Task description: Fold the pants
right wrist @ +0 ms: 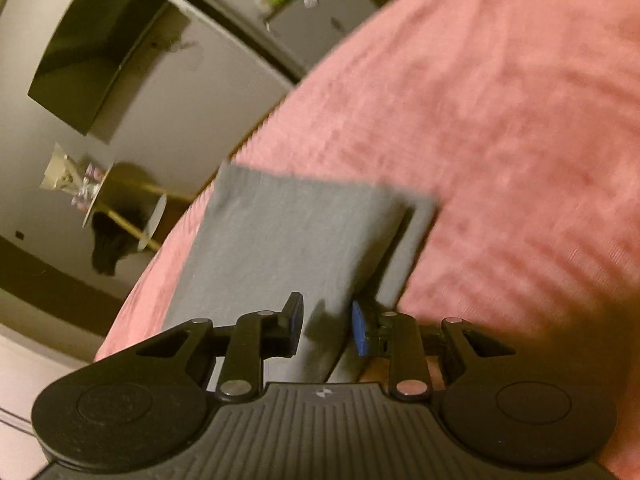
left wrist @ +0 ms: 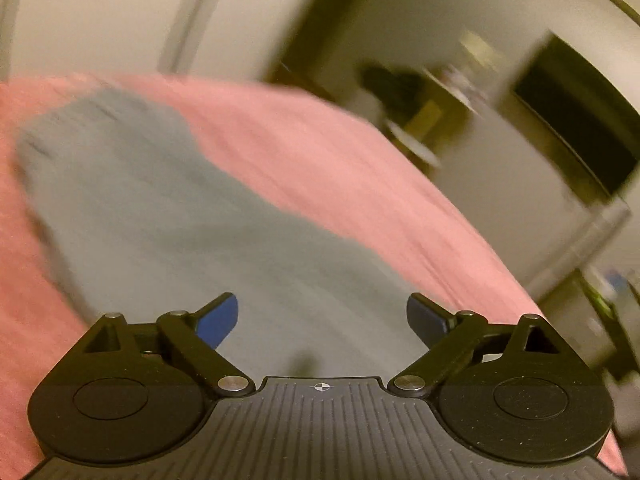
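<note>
Grey pants (left wrist: 168,216) lie on a pink bedspread (left wrist: 320,152). In the left wrist view they stretch away from my left gripper (left wrist: 322,320), which hovers over them with its blue-padded jaws wide apart and empty. In the right wrist view the pants (right wrist: 288,232) show as a layered rectangle with one leg end offset beneath the other. My right gripper (right wrist: 326,330) sits at their near edge, jaws partly apart with the fabric edge passing between the pads; no grip shows. Both views are motion-blurred.
The pink bedspread (right wrist: 520,140) fills the right of the right wrist view. Beyond the bed edge stand a dark wall-mounted screen (right wrist: 92,48), a small round wooden table (right wrist: 128,204), a white cabinet (left wrist: 500,184) and pale walls.
</note>
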`<state>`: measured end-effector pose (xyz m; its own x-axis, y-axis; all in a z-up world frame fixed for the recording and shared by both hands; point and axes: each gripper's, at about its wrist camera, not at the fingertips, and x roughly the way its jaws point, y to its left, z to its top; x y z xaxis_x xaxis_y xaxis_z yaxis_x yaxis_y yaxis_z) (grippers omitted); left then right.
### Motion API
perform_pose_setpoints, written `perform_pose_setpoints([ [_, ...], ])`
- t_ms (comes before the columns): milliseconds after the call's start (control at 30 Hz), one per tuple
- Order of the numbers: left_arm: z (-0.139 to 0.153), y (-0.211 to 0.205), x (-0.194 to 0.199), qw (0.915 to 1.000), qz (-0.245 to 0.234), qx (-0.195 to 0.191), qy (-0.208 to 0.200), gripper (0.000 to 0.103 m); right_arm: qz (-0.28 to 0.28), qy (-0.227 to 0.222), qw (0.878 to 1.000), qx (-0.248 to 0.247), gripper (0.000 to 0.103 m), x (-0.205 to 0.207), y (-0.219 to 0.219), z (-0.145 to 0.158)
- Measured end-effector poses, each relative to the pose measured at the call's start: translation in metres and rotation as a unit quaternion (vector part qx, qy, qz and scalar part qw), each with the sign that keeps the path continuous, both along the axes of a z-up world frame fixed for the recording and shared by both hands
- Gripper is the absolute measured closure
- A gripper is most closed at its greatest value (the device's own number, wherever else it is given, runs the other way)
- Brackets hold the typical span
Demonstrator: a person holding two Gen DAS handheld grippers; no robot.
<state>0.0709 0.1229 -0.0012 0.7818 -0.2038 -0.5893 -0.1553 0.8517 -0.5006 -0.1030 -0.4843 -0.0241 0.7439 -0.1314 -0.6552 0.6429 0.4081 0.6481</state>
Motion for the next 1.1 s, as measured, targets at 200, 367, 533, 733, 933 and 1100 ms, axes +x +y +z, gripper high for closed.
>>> perform_pose_setpoints([
  [200, -0.029, -0.1, 0.014, 0.9888, -0.139, -0.015, 0.052, 0.008, 0.047, -0.011, 0.997, 0.054, 0.077, 0.011, 0.015, -0.014],
  [367, -0.039, -0.13, 0.01, 0.9817, -0.176, 0.006, 0.072, 0.009, 0.067, 0.015, 0.998, 0.009, 0.099, 0.017, 0.025, -0.008],
  [533, -0.029, -0.134, 0.0, 0.9838, -0.171, 0.04, 0.035, 0.009, 0.076, -0.002, 0.997, -0.027, 0.101, 0.006, 0.031, 0.008],
  [733, -0.053, -0.15, 0.006, 0.9703, -0.213, 0.1, 0.058, 0.008, 0.092, 0.045, 0.995, 0.008, 0.097, 0.008, 0.01, -0.01],
  [933, -0.041, -0.145, -0.004, 0.9748, -0.21, 0.073, 0.013, 0.008, 0.014, 0.031, 0.999, -0.041, 0.074, -0.027, -0.016, 0.008],
  [1100, -0.042, -0.142, 0.002, 0.9771, -0.202, 0.068, 0.002, 0.006, -0.022, 0.013, 0.999, -0.027, 0.061, -0.029, -0.039, 0.002],
])
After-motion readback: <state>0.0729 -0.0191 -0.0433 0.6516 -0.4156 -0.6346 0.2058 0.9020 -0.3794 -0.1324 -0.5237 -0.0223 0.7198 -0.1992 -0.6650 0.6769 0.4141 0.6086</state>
